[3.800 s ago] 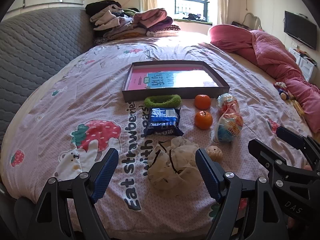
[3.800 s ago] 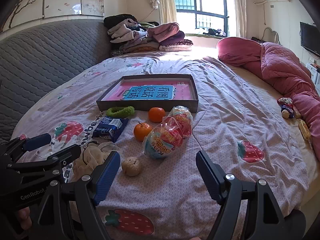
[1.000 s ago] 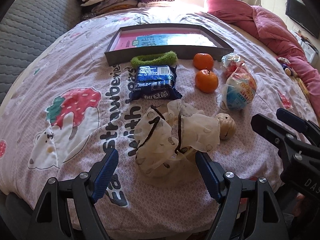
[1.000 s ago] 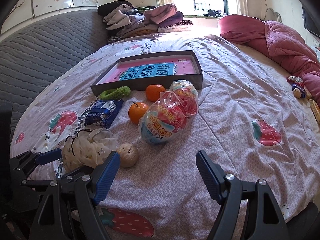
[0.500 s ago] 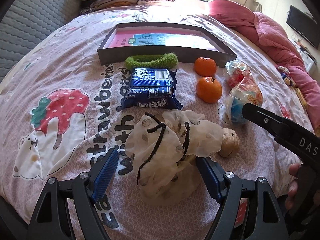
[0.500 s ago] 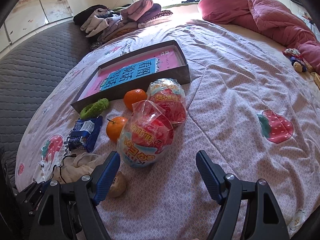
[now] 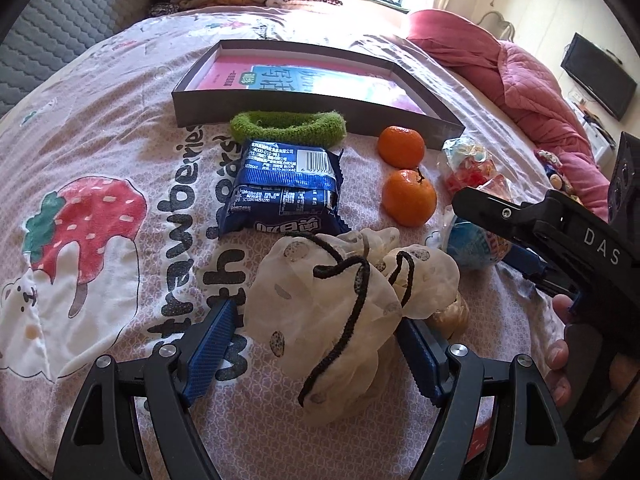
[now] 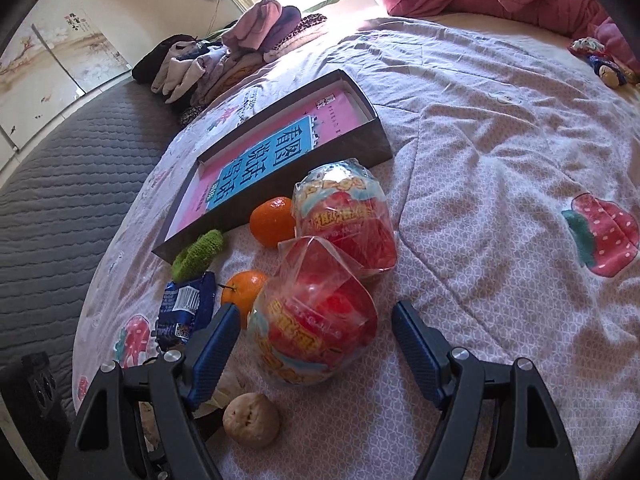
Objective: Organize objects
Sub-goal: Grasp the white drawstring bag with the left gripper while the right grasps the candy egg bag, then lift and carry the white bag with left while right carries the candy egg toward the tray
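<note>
Left wrist view showed the left gripper (image 7: pixel 316 344) spread wide, its blue fingers (image 7: pixel 210 346) flanking a crumpled white drawstring pouch (image 7: pixel 340 292) without squeezing it. Just right of the pouch, a brown nut-like ball (image 7: pixel 450 316) peeked out, touching its edge. Beyond the pouch lay a blue snack packet (image 7: pixel 286 190), and right of that packet sat two oranges (image 7: pixel 409 197), one behind the other. A green fuzzy hair band (image 7: pixel 288 126) rested against the near wall of the shallow dark box (image 7: pixel 280 110), which held a pink and blue book. Right wrist view showed the right gripper (image 8: pixel 316 346) likewise released, its fingers (image 8: pixel 212 354) standing on either side of a plastic-wrapped toy egg (image 8: pixel 316 336), near it but not clenched. A second wrapped egg (image 8: pixel 344 216) lay just behind the first, touching it, beside the box's near corner. Farther past the box, a pile of folded clothes (image 8: pixel 240 52) sat at the far edge of the strawberry-print bedspread (image 8: pixel 500 168). A hand (image 7: pixel 560 344) held the right gripper's handle.
</note>
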Tool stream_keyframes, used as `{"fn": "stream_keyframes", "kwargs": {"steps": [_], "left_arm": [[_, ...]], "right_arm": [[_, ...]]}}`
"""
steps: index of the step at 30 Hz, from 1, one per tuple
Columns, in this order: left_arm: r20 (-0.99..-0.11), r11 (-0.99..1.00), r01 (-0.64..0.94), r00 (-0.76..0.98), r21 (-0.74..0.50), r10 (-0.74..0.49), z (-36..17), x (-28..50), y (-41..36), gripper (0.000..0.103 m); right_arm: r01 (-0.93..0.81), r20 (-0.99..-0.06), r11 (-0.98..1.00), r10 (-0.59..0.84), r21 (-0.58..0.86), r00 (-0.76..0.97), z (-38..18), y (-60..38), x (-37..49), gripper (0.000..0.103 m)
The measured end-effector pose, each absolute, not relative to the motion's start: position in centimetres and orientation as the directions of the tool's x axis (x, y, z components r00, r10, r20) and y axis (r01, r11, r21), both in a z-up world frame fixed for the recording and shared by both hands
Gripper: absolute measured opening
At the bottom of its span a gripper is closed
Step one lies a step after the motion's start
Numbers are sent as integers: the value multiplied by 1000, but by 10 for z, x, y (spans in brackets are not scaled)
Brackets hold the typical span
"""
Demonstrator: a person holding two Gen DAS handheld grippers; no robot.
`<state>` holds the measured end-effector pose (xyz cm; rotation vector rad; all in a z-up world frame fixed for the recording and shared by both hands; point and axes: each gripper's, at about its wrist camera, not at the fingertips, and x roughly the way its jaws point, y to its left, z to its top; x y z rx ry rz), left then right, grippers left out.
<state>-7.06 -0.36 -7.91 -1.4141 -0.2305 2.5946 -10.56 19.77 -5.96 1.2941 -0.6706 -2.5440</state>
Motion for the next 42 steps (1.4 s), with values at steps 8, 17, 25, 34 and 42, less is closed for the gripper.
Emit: {"fn": "stream_keyframes", "kwargs": {"steps": [8,17,25,34,42], "left_arm": [[-808,-975,-90,-548,-202,218,-80,-74,0,68],[-790,-966,-115,-556,-234,257,-77,-74,-4,34],[-769,-954,-130,-567,-272,296,-74,-68,-7,17],[-737,-949,-142,-601,-282,309,-64,-58,-11,12],[-704,-956,-148,-649,-253,287,-46,-47,-12,12]], "right_arm": [[3,-716,-884,-380,467,-586,-64,192,-109,66],[54,-704,-888,-399,457,-587,-62,191,-99,56],[80,-685,-883,-413,462,-600,-56,193,-88,55],[120,-650,-900,-389,419,-652,-39,192,-77,55],[169,-617,-903,-397,395,-680,-25,186,-68,55]]}}
